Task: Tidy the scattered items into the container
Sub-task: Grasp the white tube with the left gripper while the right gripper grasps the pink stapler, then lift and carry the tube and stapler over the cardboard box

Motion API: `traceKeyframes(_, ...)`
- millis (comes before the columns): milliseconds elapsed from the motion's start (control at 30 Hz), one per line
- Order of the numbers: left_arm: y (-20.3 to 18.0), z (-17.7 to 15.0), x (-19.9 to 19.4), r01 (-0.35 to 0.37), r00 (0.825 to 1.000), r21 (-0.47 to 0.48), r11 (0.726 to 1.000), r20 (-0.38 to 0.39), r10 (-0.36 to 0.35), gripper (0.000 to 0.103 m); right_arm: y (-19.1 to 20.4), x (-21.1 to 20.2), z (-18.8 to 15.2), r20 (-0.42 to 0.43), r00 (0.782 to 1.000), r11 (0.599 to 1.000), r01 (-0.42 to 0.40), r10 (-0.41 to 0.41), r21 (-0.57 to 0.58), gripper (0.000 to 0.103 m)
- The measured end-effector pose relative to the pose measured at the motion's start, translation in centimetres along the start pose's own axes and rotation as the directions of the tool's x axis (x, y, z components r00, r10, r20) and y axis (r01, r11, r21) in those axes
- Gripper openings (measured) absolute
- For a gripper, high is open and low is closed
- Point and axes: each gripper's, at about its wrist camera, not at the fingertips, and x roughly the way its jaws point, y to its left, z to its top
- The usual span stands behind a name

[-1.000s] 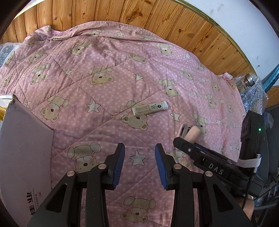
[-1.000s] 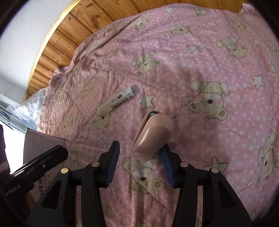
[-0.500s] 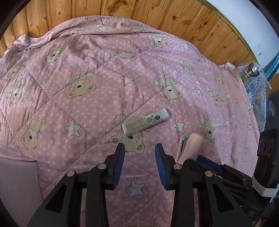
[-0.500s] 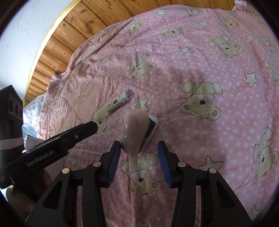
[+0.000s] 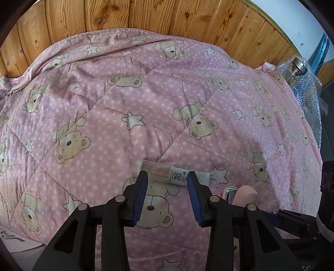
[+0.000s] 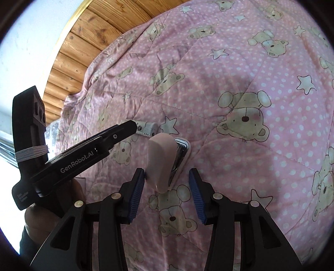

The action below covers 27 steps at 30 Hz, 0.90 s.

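A cream and white tube [image 5: 174,174] lies sideways on the pink bear quilt [image 5: 146,108]. My left gripper [image 5: 167,182] is open, its blue pads straddling the tube's middle from the near side. A pink stapler [image 6: 161,161] with a chrome underside rests on the quilt, seen also as the stapler [image 5: 244,193] in the left wrist view. My right gripper [image 6: 167,179] is open around the stapler's near end, the left pad touching or nearly touching it. The tube [image 6: 146,128] shows just beyond the left gripper's black finger in the right wrist view.
A wooden plank headboard [image 5: 167,18] runs behind the quilt. Silver bubble wrap with a metal-capped jar [image 5: 296,68] sits at the right edge. A grey cardboard corner [image 5: 18,244] shows at the lower left. A hand [image 6: 54,210] holds the left gripper's handle.
My left gripper has moved forward and right until its pads reach the tube. My right gripper has closed in on the stapler, which now sits between its pads. The cardboard box has slid almost out of view.
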Motion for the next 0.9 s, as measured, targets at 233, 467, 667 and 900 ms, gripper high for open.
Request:
traceKeyframes(233,1.1,0.9,1.0,0.043,0.997,-0.193,0.98,-0.053,-0.054,0.049,-0.2,0.1,0.2,-0.004,1.0,1.0,-0.016,0.016,0.006,0.047)
traceKeyframes(467,-1.7,1.8,1.9,-0.086,0.996,-0.005,0.996,-0.037,0.086,0.031,-0.4,0.0,0.2,-0.006,1.0,1.0,-0.023,0.023,0.015,0.046)
traceKeyframes(667,-0.2,1.7,1.6,-0.056,0.998,-0.108,0.993,-0.044,0.051,0.034,-0.1,0.1,0.2,-0.006,1.0,1.0,-0.014,0.014,0.017,0.047)
traceKeyframes(900,-0.7,1.3,1.6,-0.083,0.997,-0.09,0.992,-0.007,0.082,0.02,0.2,0.1,0.6,0.013,1.0,1.0,-0.017,0.017,0.022,0.027)
